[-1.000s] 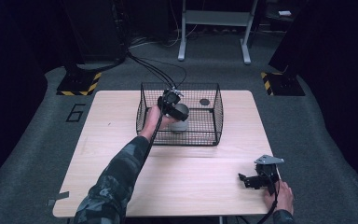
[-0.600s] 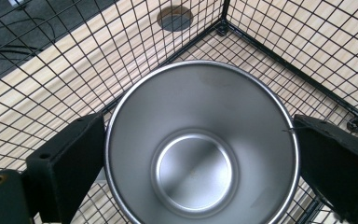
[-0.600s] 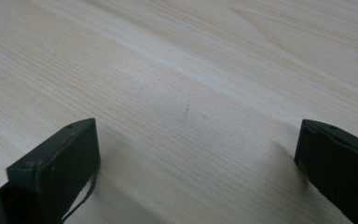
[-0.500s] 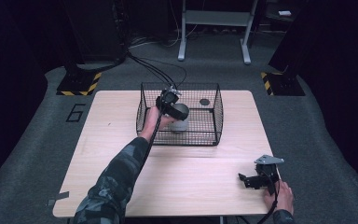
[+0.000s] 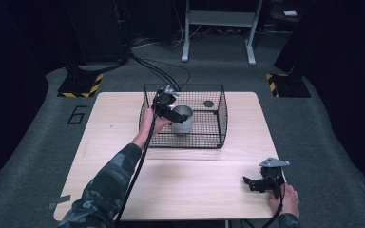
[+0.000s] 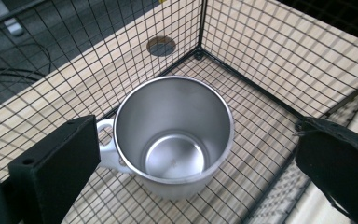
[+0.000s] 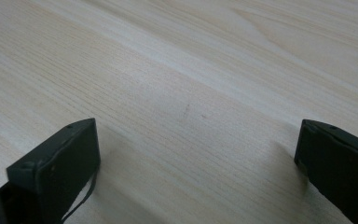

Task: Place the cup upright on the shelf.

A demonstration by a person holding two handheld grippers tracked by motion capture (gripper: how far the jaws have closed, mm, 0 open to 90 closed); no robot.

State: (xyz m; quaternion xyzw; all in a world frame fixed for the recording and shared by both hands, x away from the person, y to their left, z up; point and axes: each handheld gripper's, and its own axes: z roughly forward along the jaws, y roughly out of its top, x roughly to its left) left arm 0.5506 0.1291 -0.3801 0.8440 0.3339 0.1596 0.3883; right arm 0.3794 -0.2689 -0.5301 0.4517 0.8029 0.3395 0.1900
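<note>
L tongs [image 6: 186, 154] wide over steel mug [image 6: 175, 135] in wire basket [image 6: 242, 60].

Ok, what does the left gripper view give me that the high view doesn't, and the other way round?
Left gripper view: the inside of the steel mug, empty, its handle beside one wide-open jaw. High view: the left gripper at the wire basket, the right gripper low over the table near the front right corner. Both: mug upright in the basket, dark round spot beyond it.
</note>
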